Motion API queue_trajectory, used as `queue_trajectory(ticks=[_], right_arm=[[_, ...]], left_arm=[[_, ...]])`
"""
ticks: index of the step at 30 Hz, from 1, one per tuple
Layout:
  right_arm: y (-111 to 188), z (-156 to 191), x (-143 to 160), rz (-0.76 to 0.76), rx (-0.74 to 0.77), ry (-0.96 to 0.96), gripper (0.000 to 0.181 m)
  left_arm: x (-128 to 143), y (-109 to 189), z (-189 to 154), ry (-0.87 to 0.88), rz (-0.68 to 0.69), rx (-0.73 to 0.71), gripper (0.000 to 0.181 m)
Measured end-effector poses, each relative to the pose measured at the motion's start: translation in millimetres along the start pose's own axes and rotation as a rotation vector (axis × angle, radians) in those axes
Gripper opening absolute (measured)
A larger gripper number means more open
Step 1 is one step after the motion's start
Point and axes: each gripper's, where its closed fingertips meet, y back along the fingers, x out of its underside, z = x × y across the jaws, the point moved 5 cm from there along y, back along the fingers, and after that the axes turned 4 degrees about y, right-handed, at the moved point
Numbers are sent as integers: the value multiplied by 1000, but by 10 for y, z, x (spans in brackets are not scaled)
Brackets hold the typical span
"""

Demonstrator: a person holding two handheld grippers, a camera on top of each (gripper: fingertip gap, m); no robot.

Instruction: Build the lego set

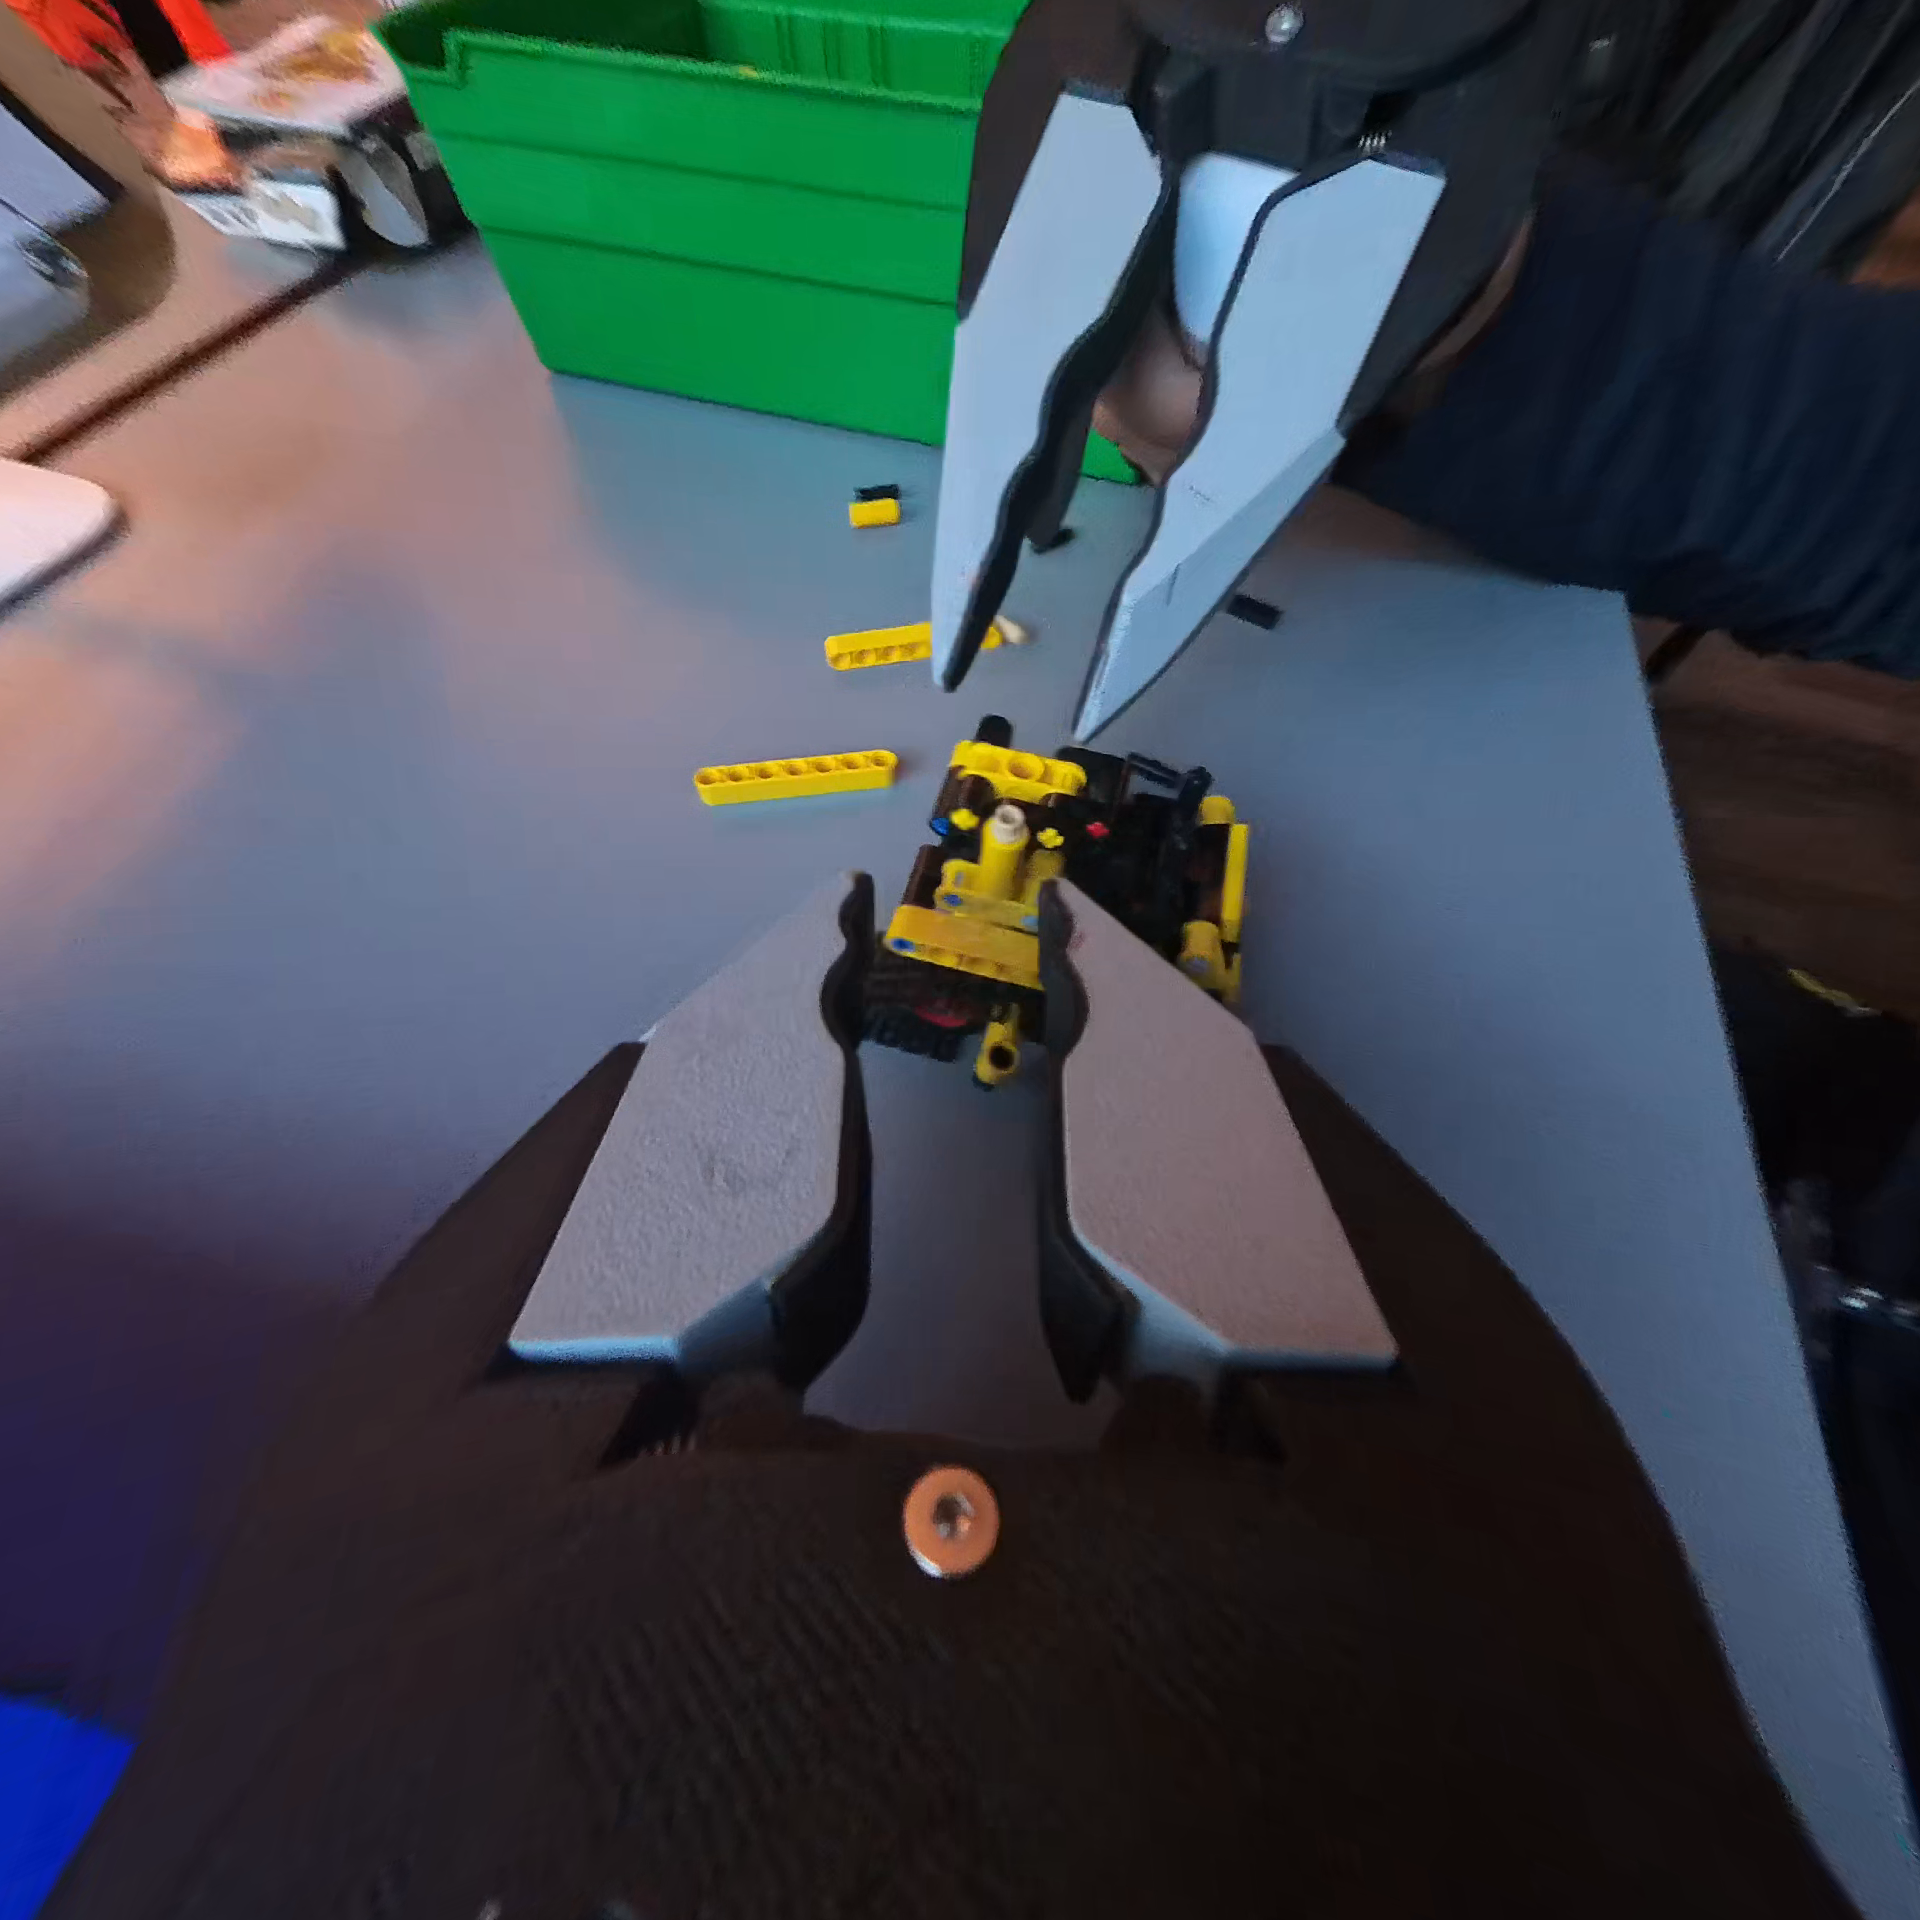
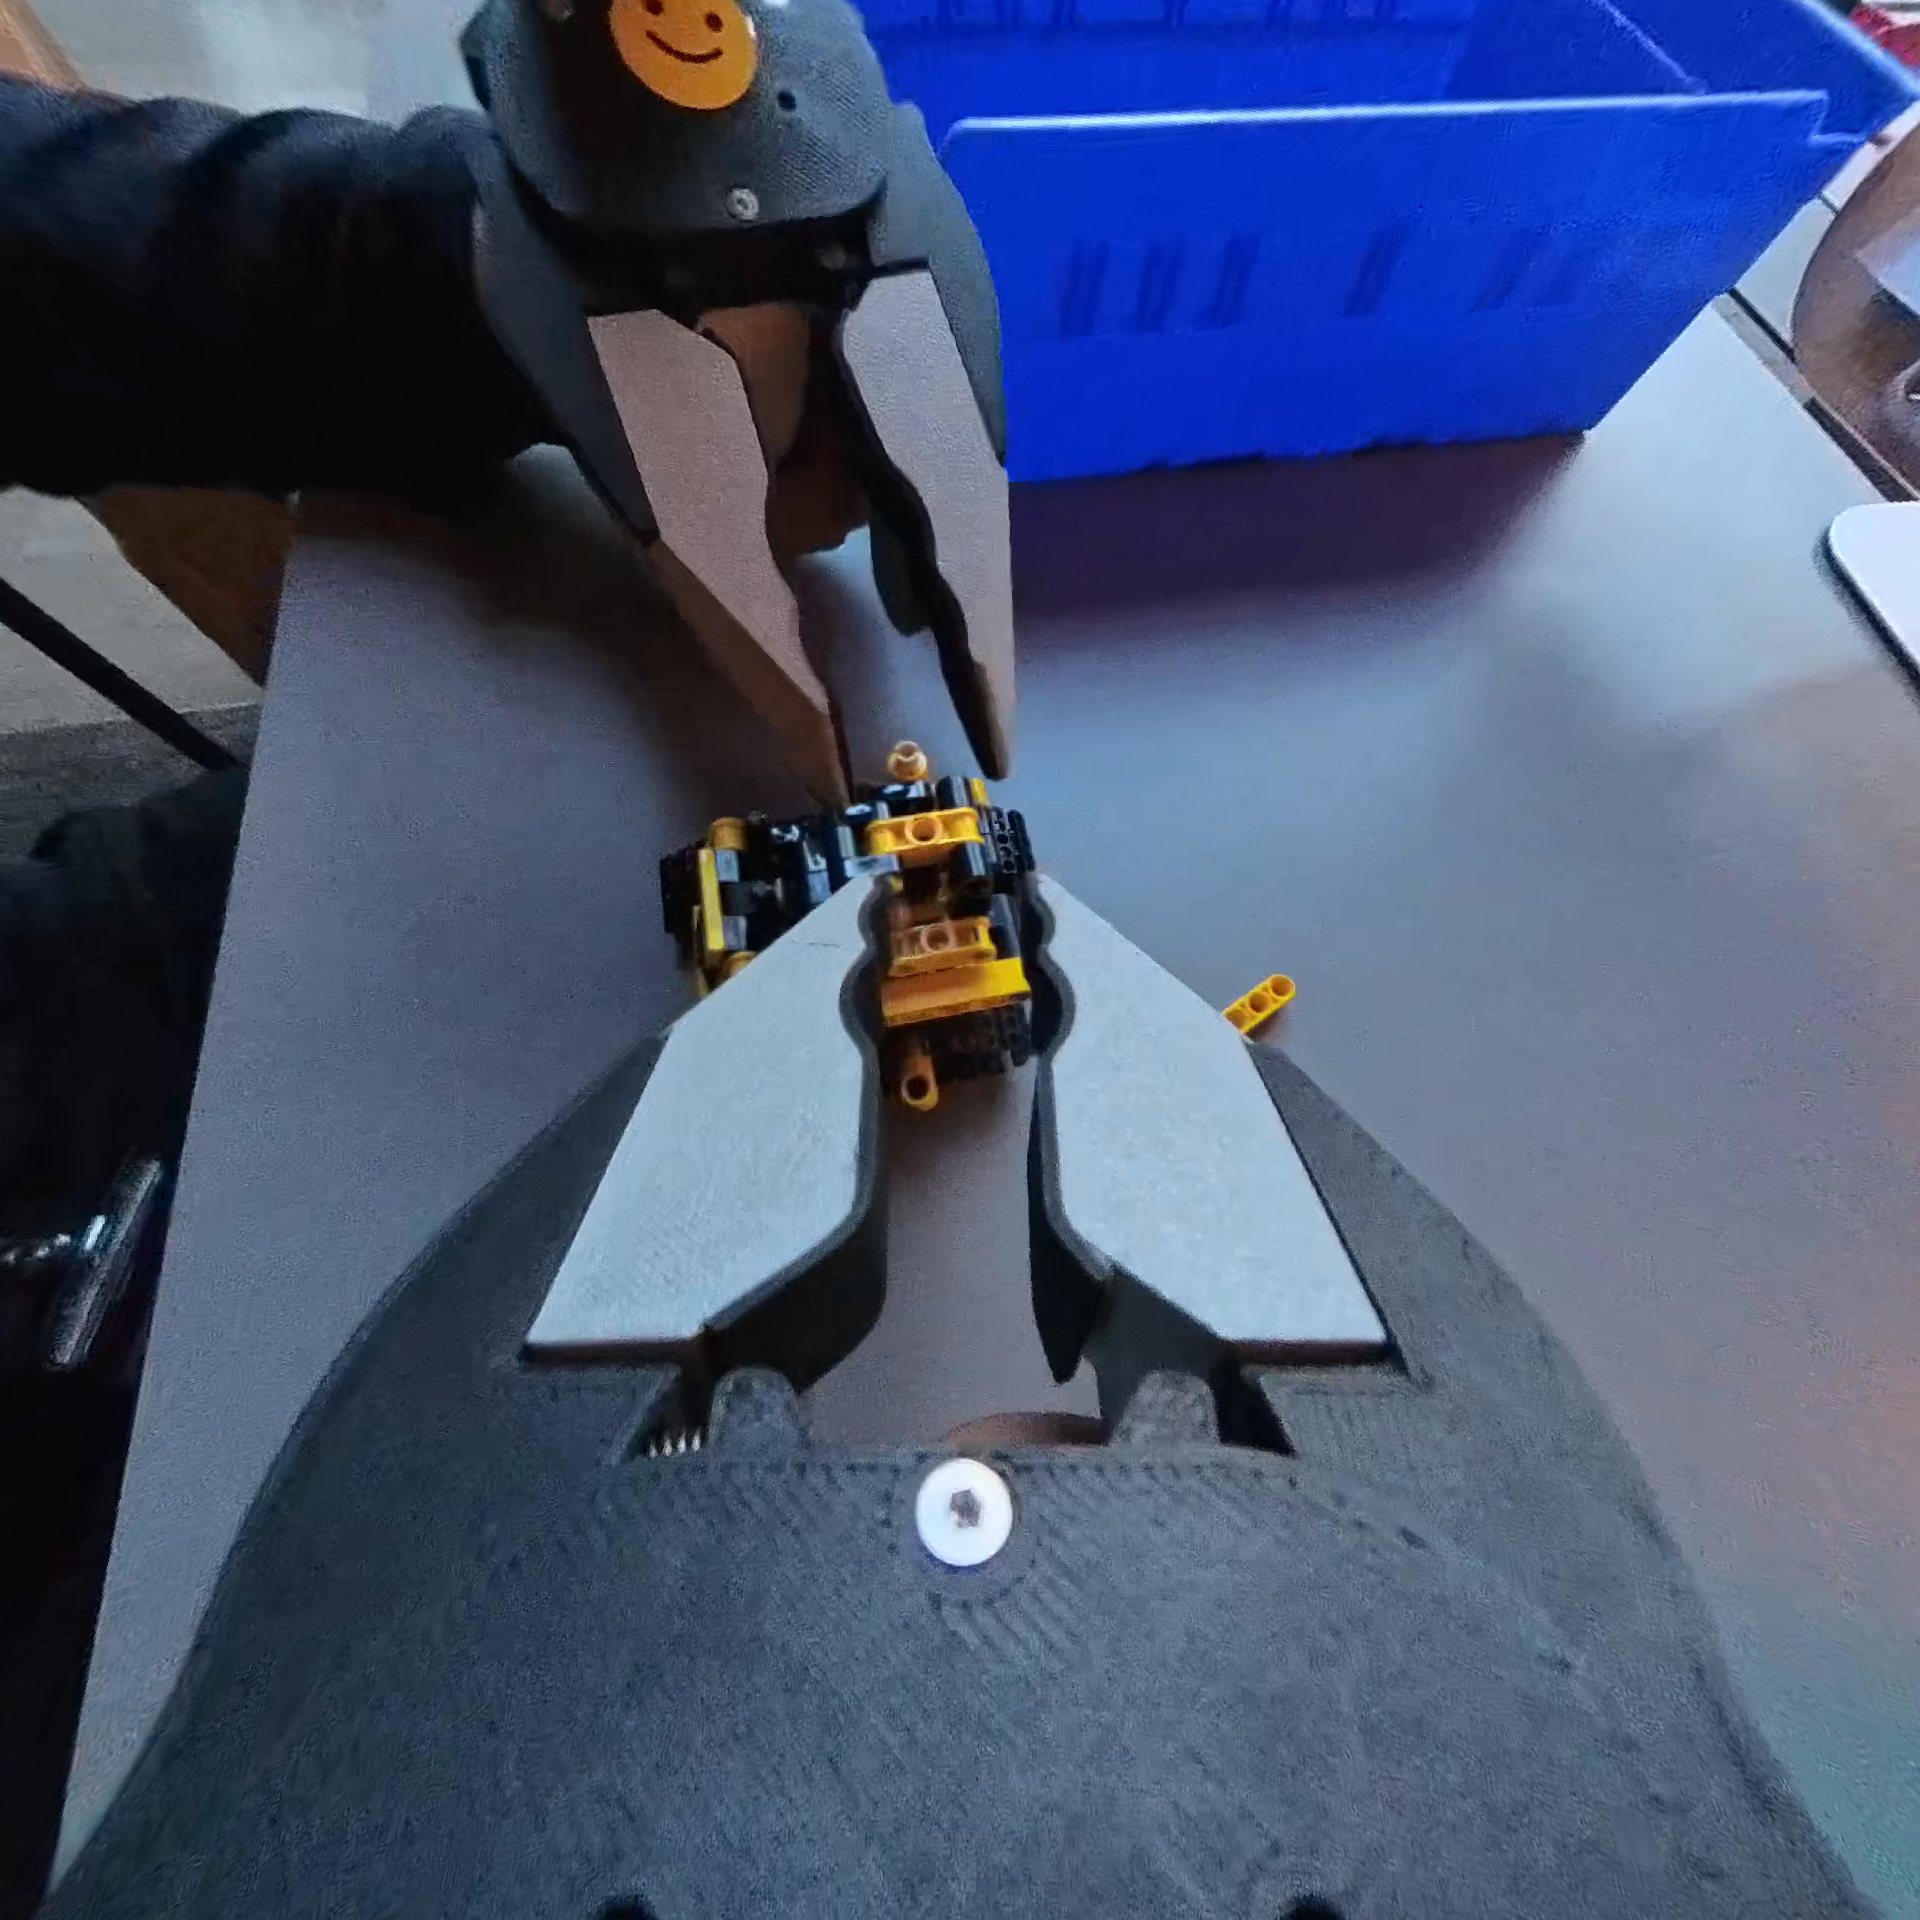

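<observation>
Both grippers (image 1: 951,914) (image 2: 951,909) straddle lego model (image 1: 1023,883) near table edge (image 1: 1704,935)

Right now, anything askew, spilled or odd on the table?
Nothing damaged or spilled. The lego model sits on the table with both grippers' jaws around it. Loose parts lie scattered beyond it: two yellow beams, a short yellow piece and small black pins. That looks like ordinary build clutter.

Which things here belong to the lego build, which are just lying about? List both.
Job: lego model, left gripper, right gripper, long yellow beam, second yellow beam, small yellow piece.
Lying about: green bin, blue bin.
</observation>
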Motion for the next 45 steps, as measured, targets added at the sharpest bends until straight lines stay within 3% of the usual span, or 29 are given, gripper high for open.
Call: queue_trajectory(ticks=[4,13,16,21,32,38,42,45], right_arm=[[-108,-47,88,61,41,-12,16],[-228,-115,37,-61,40,-107,8],[-230,-162,69,-40,35,-160,23],[-105,-188,37,-71,27,-166,17],[-6,128,37,-90,-110,-51,16],[-93,138,60,-76,-119,-63,1],[-127,106,54,-90,-158,-185,2],[-146,70,63,-118,-241,-347,3]], left_arm=[[44,-55,-45,-13,39,25,26],[24,-56,-29,25,25,22,25],[6,-16,-18,19,27,17,28],[-191,225,59,45,-119,-9,28],[-64,58,59,63,-53,29,29],[-34,-19,53,90,-32,47,29],[-10,-14,105,85,-6,1,24],[-110,139,91,76,-77,4,26]])
